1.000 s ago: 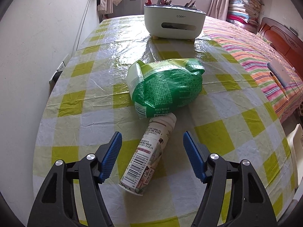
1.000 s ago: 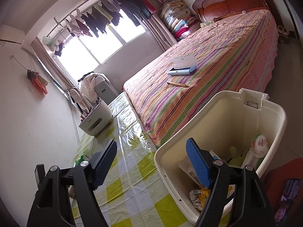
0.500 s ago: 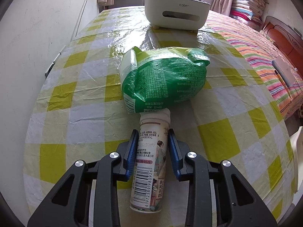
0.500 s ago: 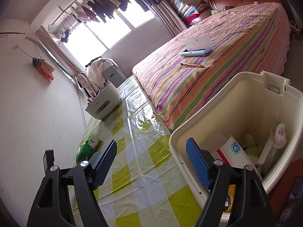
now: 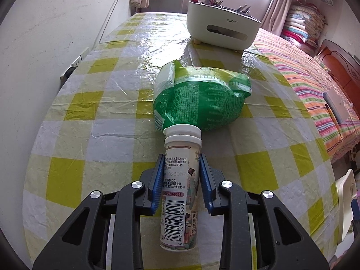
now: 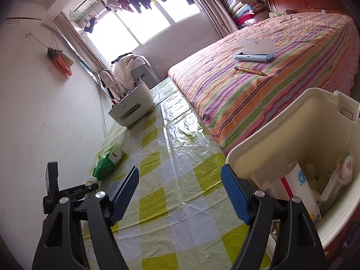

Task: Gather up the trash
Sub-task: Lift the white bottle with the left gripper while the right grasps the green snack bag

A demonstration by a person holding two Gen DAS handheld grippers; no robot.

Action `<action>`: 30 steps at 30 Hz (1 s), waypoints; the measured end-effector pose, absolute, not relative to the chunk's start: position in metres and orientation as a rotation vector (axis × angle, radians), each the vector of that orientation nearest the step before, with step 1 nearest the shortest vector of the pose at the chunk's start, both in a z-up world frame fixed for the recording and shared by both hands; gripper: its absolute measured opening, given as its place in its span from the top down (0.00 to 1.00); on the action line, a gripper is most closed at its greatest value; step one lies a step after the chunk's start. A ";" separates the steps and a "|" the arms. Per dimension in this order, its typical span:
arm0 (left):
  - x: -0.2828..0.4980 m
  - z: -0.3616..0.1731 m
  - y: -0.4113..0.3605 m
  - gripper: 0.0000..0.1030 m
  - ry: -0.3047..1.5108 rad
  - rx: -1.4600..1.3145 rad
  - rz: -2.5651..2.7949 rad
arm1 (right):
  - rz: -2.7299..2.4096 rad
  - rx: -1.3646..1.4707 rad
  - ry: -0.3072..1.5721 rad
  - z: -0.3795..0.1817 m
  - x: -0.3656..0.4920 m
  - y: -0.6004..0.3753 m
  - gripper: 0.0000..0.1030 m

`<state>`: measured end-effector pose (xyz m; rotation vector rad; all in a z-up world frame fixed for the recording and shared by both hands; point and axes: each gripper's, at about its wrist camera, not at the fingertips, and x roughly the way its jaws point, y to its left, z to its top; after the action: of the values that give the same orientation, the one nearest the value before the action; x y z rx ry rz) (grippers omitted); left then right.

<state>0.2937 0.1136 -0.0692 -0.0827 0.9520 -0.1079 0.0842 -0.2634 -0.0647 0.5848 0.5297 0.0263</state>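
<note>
Closest to me, the left gripper (image 5: 181,181) has just closed in: a second ago its blue fingers (image 5: 157,185) stood wide on either side of the small bottle (image 5: 180,193); now they pinch its labelled body, cap pointing away, the bottle still low over the checked desk (image 5: 74,171). So one piece of trash is caught and, I'd judge, ready to be lifted out. Just past the cap lies the green snack bag (image 5: 202,99), untouched, probably next. The right gripper (image 6: 180,195) has swung a little toward the desk, its fingers spread and holding nothing. Beside it stands the cream bin (image 6: 290,117), already holding some rubbish. Farther off sits the white organizer box (image 5: 222,29).
</note>
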 end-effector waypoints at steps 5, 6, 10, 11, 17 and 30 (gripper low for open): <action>0.290 -0.062 0.120 0.73 0.933 -0.120 -0.118 | 0.143 0.467 0.572 -0.048 0.118 -0.237 0.29; 0.289 -0.061 0.122 0.73 0.930 -0.128 -0.119 | 0.181 0.428 0.576 -0.043 0.127 -0.228 0.29; 0.284 -0.055 0.133 0.73 0.919 -0.162 -0.121 | 0.359 0.195 0.568 -0.021 0.169 -0.178 0.29; 0.283 -0.053 0.137 0.73 0.915 -0.175 -0.121 | 0.404 0.128 0.569 -0.017 0.181 -0.164 0.29; 0.272 -0.045 0.161 0.73 0.891 -0.217 -0.094 | 0.619 -0.254 0.637 -0.017 0.246 -0.075 0.29; 0.262 -0.042 0.200 0.73 0.878 -0.297 -0.043 | 0.675 -0.558 0.736 -0.048 0.322 0.017 0.14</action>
<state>0.2623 0.1998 -0.0415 -0.2965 0.8781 -0.0433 0.3219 0.0172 -0.0483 -0.5584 0.7363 0.6745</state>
